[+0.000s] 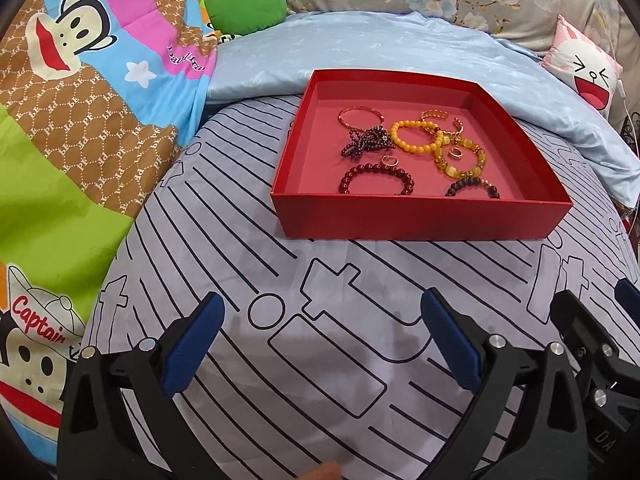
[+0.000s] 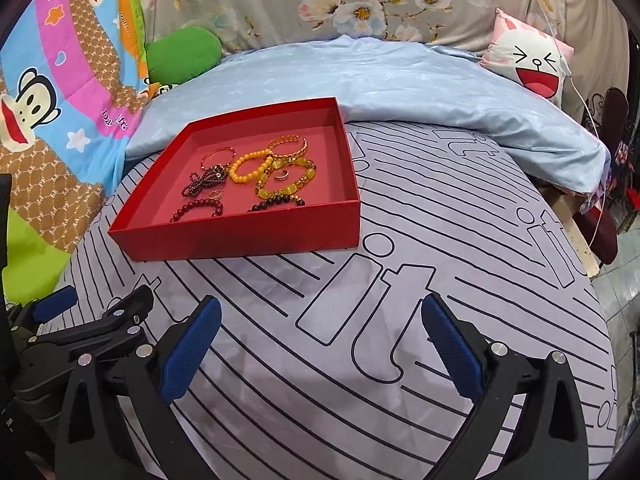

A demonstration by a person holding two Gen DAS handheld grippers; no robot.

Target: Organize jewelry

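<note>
The left wrist camera sits just behind its own black tongs with blue pads [image 1: 320, 344] and looks forward and steeply down across the bed's grey sheet printed with black lines [image 1: 248, 248], close to the cloth. The shallow red cardboard tray of bracelets [image 1: 420, 220] lies ahead, slightly right of centre. The right wrist camera, mounted the same way behind its matching black tongs [image 2: 320, 344], faces the same way from further right, so the tray [image 2: 240, 240] falls left of centre. Both views share the tray, the sheet, the pale blue folded quilt [image 1: 400, 48] and the floral backdrop. Each view catches the other tongs at its lower edge.
</note>
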